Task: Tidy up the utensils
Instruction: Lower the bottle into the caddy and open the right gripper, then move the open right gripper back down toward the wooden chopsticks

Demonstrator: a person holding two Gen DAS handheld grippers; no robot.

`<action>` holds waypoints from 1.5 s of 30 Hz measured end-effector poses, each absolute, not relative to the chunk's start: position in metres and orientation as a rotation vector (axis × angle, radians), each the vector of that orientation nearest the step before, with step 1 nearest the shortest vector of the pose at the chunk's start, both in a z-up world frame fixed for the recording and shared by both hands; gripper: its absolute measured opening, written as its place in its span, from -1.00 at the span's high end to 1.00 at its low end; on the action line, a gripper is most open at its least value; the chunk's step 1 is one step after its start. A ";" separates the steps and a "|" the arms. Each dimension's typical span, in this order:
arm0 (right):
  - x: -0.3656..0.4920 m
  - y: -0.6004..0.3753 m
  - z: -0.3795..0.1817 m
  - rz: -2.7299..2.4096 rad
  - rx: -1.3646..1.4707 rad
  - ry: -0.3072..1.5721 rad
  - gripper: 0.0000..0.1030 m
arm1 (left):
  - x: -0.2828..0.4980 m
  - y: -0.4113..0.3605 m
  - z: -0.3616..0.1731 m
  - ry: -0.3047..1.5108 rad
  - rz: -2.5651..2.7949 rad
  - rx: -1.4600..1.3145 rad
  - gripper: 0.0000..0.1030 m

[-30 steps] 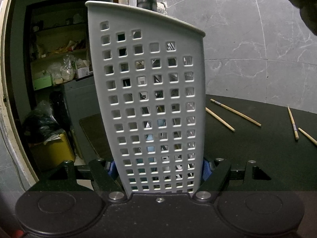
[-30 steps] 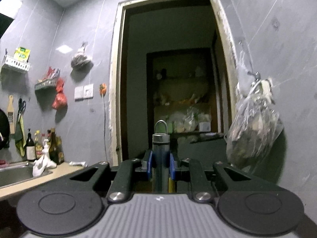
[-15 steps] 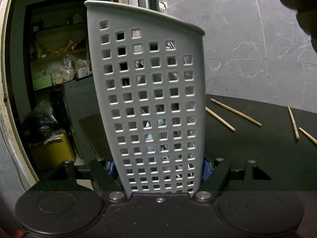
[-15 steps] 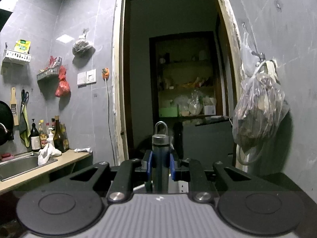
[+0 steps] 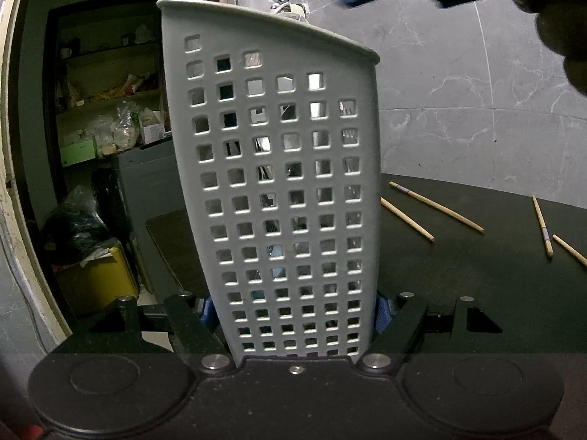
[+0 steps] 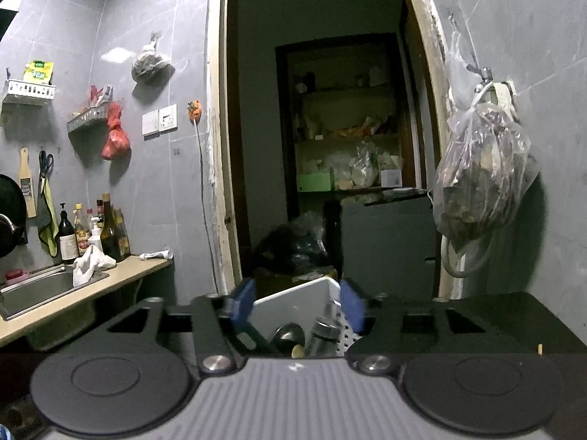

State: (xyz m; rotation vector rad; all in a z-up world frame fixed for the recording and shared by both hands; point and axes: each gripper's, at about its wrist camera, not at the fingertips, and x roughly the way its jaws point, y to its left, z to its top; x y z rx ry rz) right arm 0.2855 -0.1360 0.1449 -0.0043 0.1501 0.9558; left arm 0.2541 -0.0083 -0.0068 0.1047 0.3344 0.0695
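Nearest in my left wrist view, the left gripper (image 5: 293, 311) was clamped on the base of the white perforated holder (image 5: 282, 190), its blue pads pressed against both side walls, so the holder stood upright and filled the middle of the frame. In my right wrist view the right gripper (image 6: 296, 306) had its jaws opening, nothing pinched between the pads; just beyond them, at lower centre, the metal utensil handle (image 6: 324, 326) leaned inside the holder's open top beside a dark round utensil end (image 6: 290, 334). I judged the step in hand to be the release of that utensil into the holder. Farther off, at the right of the left view, several wooden chopsticks (image 5: 434, 206) lay loose and well apart on the dark table (image 5: 477, 293), and one blue pad of the right gripper showed blurred at upper right above the holder rim. My next move, I reckoned, called for lifting the right gripper clear of the rim without snagging the handle, then going for a chopstick while the left kept the holder steady.
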 end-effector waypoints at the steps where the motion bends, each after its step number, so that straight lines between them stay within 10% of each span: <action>1: 0.285 -0.139 0.147 0.949 0.002 0.139 -0.36 | 0.254 -0.007 -0.007 0.334 0.069 0.104 -0.48; 10: 0.295 -0.202 0.155 0.739 0.067 0.115 -0.99 | 0.254 -0.005 -0.007 0.333 0.067 0.097 -0.48; 45: 0.252 -0.290 0.034 0.389 -0.098 0.727 -0.99 | 0.257 0.001 -0.008 0.339 0.059 0.094 -0.48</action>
